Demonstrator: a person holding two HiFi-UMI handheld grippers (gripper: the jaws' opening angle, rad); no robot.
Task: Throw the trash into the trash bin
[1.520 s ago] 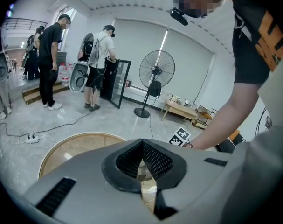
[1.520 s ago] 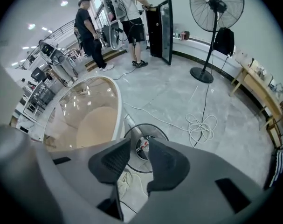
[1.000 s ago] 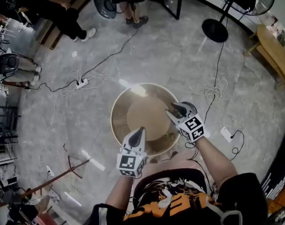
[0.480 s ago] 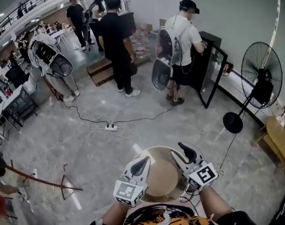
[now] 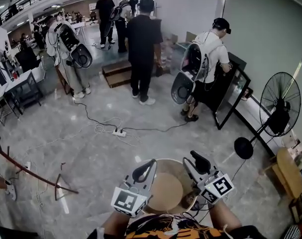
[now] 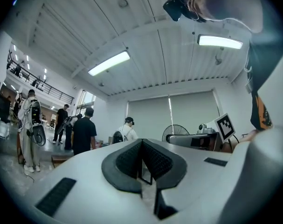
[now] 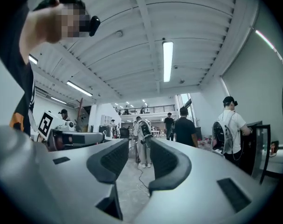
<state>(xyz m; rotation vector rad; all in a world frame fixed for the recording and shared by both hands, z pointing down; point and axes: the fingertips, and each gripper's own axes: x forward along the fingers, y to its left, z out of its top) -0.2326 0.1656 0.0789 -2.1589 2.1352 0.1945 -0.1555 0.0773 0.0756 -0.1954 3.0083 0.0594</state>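
Observation:
Neither trash nor a trash bin shows in any view. In the head view my left gripper [image 5: 149,165] and right gripper [image 5: 196,157] are raised side by side over a round tan table [image 5: 163,189], pointing out into the room. In the left gripper view the left gripper [image 6: 142,142] is shut, its dark ribbed pads meeting at the tip with nothing between them. In the right gripper view the right gripper [image 7: 139,148] has a clear gap between its pads; its jaws are closing, and only the floor and far-off people show through the gap.
Several people [image 5: 141,44] stand in the room ahead, one by a black glass-door cabinet [image 5: 231,99]. A standing fan [image 5: 279,106] is at the right, with a wooden bench [image 5: 286,176] below it. A power strip [image 5: 120,132] and cables lie on the grey floor.
The head view has swung up from straight down on the table to the room ahead. Both grippers have risen and tipped from pointing down to about level; the table now sits low in frame.

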